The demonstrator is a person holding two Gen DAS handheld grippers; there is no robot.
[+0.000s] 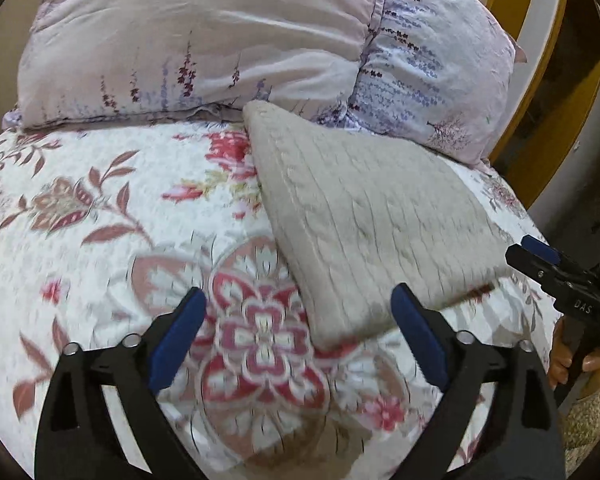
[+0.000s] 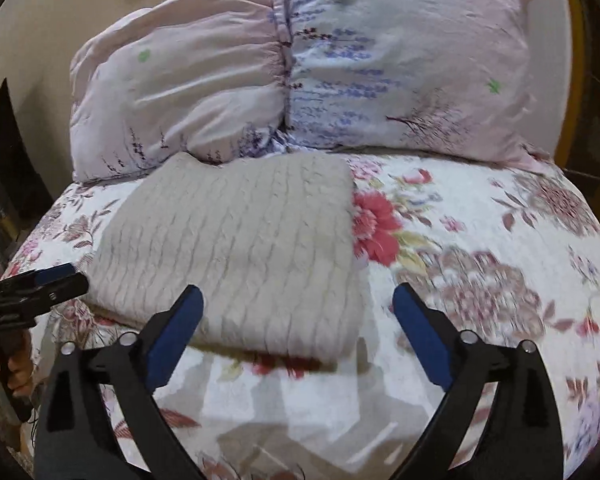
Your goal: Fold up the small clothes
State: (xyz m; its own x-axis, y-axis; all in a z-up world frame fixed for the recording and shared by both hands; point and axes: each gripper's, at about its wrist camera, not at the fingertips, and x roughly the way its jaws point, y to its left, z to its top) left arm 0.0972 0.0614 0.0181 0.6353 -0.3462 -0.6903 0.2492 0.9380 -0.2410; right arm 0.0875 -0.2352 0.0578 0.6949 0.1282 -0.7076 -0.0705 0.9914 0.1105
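Knit [image 1: 372,232] lies folded on bed [image 1: 100,208], centre-right of left view, far edge against pillows [image 1: 204,40]. Left gripper [image 1: 300,332] and right gripper [image 2: 296,332]: jaws spread wide, empty. Judged soft, thick, light, non-slip; grip at near folded edge, all layers together.

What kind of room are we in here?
Most likely a bedroom: a floral quilted bedspread covers a bed, a big lilac pillow lies at its head, and a folded beige knit rests on top.
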